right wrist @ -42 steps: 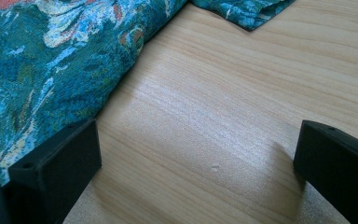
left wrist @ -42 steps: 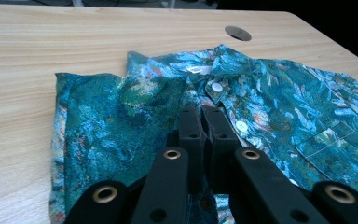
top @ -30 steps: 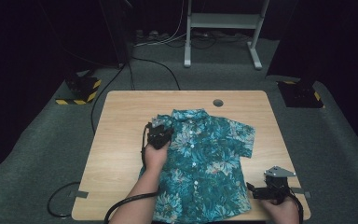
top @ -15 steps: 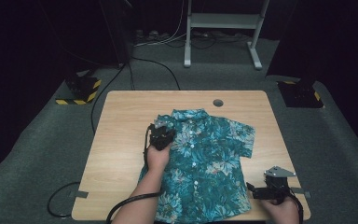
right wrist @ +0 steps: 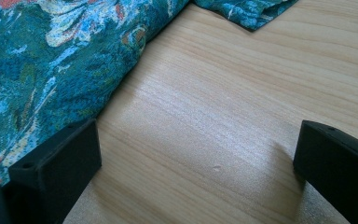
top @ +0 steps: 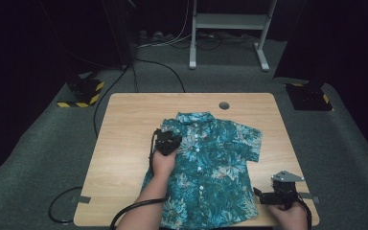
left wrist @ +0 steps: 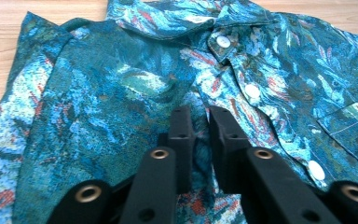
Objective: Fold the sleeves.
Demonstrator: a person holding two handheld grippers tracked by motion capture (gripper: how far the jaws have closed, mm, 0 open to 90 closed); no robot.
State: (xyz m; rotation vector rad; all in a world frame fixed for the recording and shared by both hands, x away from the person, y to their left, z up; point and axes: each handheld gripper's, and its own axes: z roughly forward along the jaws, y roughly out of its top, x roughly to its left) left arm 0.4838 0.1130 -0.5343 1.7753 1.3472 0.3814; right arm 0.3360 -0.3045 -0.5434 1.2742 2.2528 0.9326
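Note:
A teal flower-print short-sleeved shirt (top: 211, 158) lies buttoned, front up, on the wooden table (top: 124, 124). Its left sleeve is folded in over the body (left wrist: 121, 84). My left gripper (top: 168, 130) rests on that folded shoulder near the collar. Its jaws have just been opening and stand a narrow gap apart (left wrist: 200, 116), with a small ridge of cloth between them that they do not press. At the table's front right, my right gripper (top: 259, 194) lies low beside the hem (right wrist: 42, 56). It is wide open (right wrist: 196, 149) over bare wood.
A round cable hole (top: 224, 105) sits near the table's far edge. Bare wood (right wrist: 237, 93) runs to the right of the shirt and to its left (left wrist: 0, 28). Cables trail off the front edge, and a metal stand (top: 230, 24) is on the floor behind.

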